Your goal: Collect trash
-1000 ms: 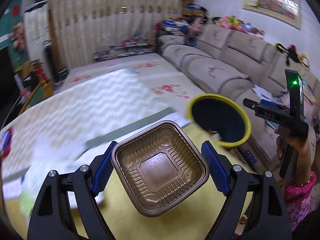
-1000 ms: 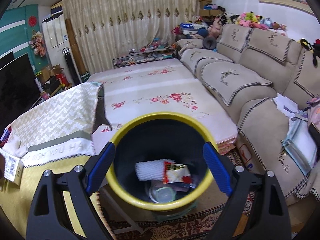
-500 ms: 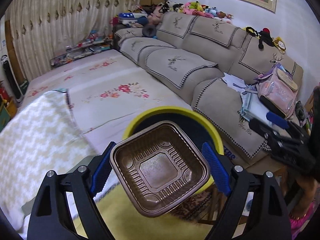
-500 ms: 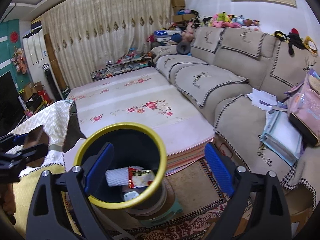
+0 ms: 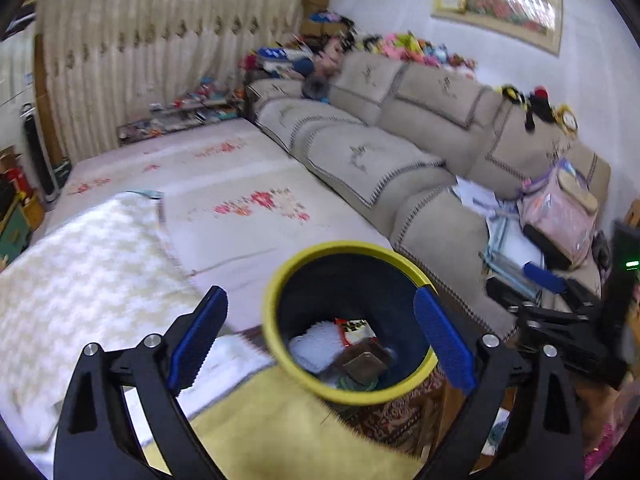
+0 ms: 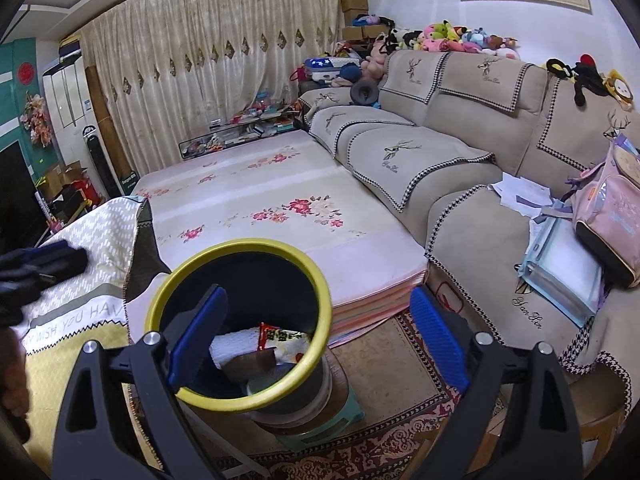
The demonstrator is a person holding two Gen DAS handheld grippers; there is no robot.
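A dark bin with a yellow rim (image 5: 276, 344) stands just past the table edge; it also shows in the right wrist view (image 6: 326, 312). Inside lie a brown plastic tray (image 5: 366, 362), a white wad (image 5: 316, 346) and a red snack wrapper (image 5: 354, 326). The tray (image 6: 252, 362) and wrapper (image 6: 282, 340) also show in the right wrist view. My left gripper (image 5: 320, 342) is open and empty above the bin. My right gripper (image 6: 318, 338) is open and empty, right of the bin; it also shows at the left view's right edge (image 5: 560, 304).
A table with a yellow cloth (image 5: 280, 436) and a white patterned cloth (image 5: 80, 272) lies at the left. A beige sofa (image 6: 460, 152) holds papers and a pink bag (image 6: 612, 216). A floral mat (image 6: 280, 200) and a patterned rug (image 6: 400, 380) cover the floor.
My left gripper opened and let go of the brown tray, which now lies in the bin. My right gripper shifted right, away from the bin.
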